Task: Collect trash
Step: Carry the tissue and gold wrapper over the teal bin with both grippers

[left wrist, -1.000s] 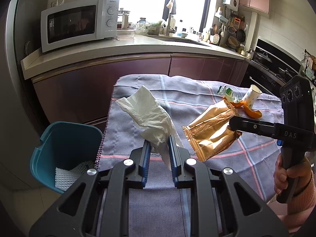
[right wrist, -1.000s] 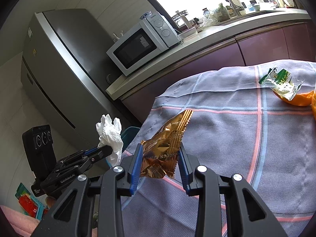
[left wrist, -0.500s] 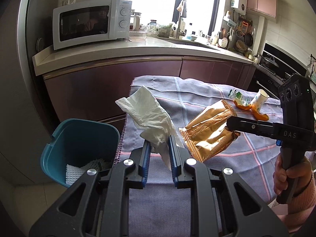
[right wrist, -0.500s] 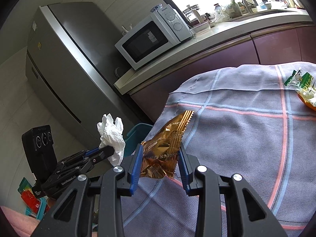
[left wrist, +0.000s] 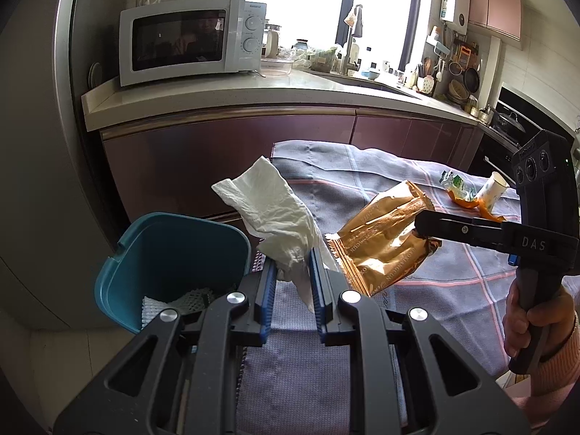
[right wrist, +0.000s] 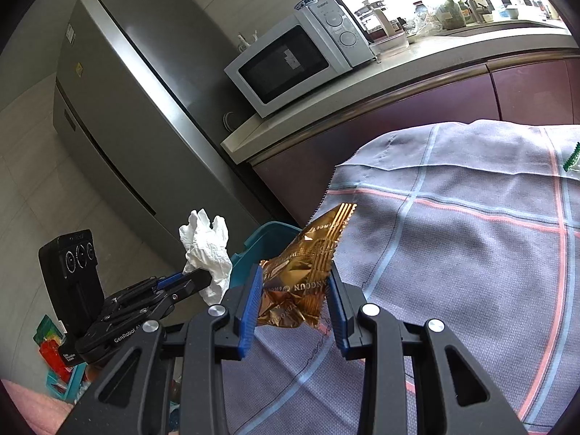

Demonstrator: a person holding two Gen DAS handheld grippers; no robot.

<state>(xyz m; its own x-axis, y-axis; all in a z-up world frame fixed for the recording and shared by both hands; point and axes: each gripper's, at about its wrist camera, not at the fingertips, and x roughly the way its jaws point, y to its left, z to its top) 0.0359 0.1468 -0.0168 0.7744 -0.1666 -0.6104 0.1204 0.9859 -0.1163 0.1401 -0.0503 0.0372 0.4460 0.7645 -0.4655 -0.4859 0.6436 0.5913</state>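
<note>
Carrying step: left tongs (left wrist: pixel 293 275) clamp tissue (left wrist: pixel 275 214), right tongs (right wrist: pixel 294 301) clamp gold wrapper (right wrist: pixel 304 272), both beside bin (left wrist: pixel 170 253). Next: centre over bin, release.

Crumpled white tissue (left wrist: pixel 279 217), gold wrapper (left wrist: pixel 384 243)

Two black handheld grippers, pink knit sleeve

left gripper (left wrist: pixel 293 272): black frame, blue finger pads, silver screws; right gripper (right wrist: pixel 294 294): same build, "DAS" on its arm, three round lenses on its head; hand (left wrist: pixel 525 320) at a ribbed pink cuff
</note>
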